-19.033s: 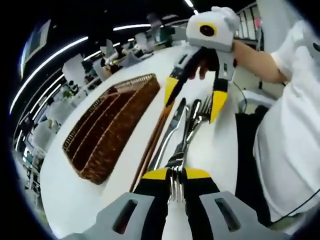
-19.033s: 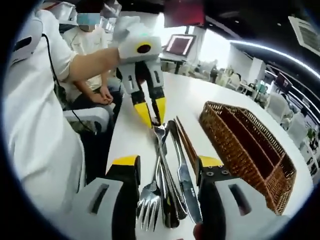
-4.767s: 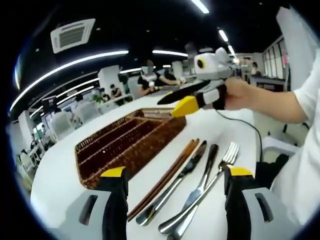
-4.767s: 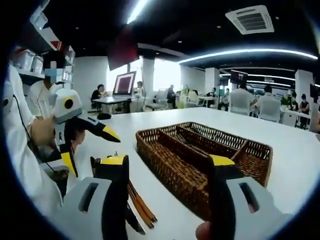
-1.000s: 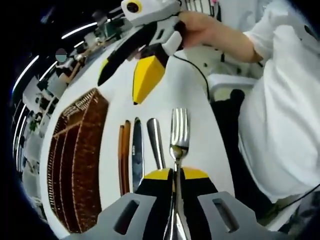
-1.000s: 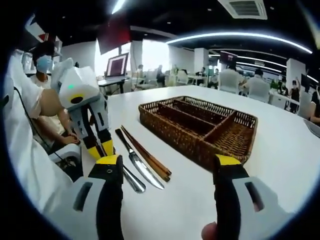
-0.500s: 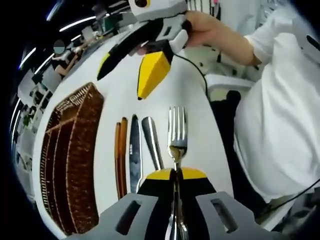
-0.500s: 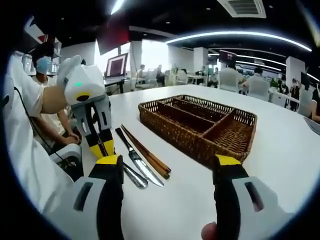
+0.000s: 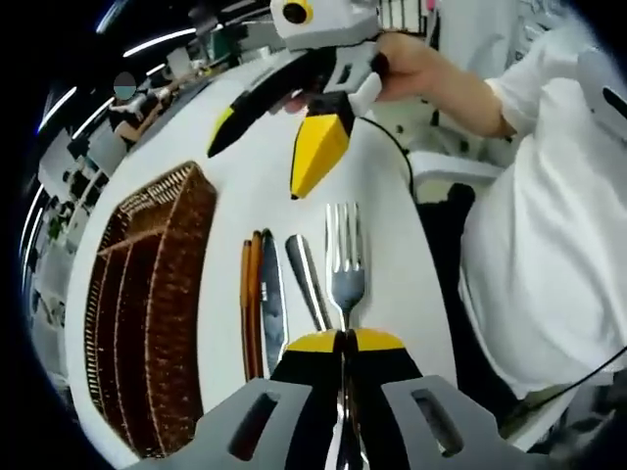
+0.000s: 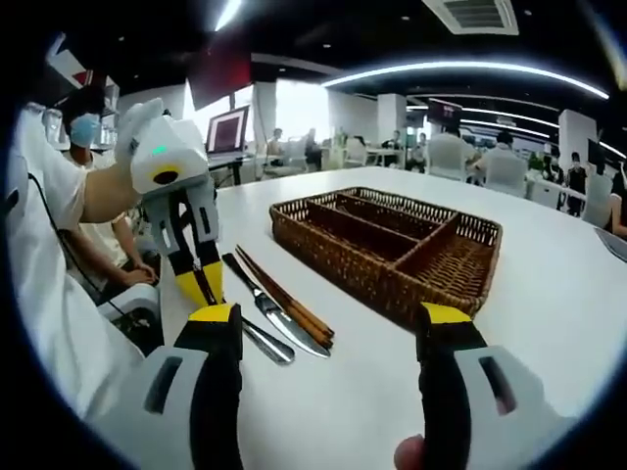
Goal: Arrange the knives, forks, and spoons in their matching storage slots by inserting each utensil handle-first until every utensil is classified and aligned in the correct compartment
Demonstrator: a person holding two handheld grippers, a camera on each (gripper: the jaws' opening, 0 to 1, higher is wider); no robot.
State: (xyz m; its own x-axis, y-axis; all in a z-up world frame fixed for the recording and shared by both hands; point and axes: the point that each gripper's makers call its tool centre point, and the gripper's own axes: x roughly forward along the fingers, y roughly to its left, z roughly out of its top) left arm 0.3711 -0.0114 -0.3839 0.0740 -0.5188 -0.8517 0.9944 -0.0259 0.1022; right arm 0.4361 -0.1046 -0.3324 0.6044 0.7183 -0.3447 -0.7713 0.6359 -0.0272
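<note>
Wicker tray (image 10: 392, 250) sits at the centre right of the right gripper view and down the left side of the left gripper view (image 9: 147, 304), on the white table (image 10: 323, 392); its long slots and one short end pocket look bare, so the sorting seems barely begun. Below and left of the tray in the right gripper view lie brown chopsticks (image 10: 284, 299), then a knife (image 10: 274, 313), then a spoon (image 10: 266, 345), side by side and close together. In the left gripper view the same row runs up the lower middle: chopsticks (image 9: 251, 294), knife (image 9: 272, 304), spoon (image 9: 309, 279).

The left gripper (image 9: 344, 343) is clamped shut on the fork (image 9: 345, 255), tines pointing away toward the upper middle of the frame; the handle end is hidden between the jaws. The right gripper (image 10: 328, 318) is spread wide and holds nothing; it also shows at the top of the left gripper view (image 9: 279, 132), hovering above the fork's tines.

The step in hand looks like carrying the fork to its slot. Since the handle must go in first and the left gripper holds near that end, a handover probably serves best: the right gripper takes the neck just below the tines, the left lets go, and the handle is fed along a long slot, kept parallel to the dividers. The grip should stay firm, as polished steel may slip or swing.
</note>
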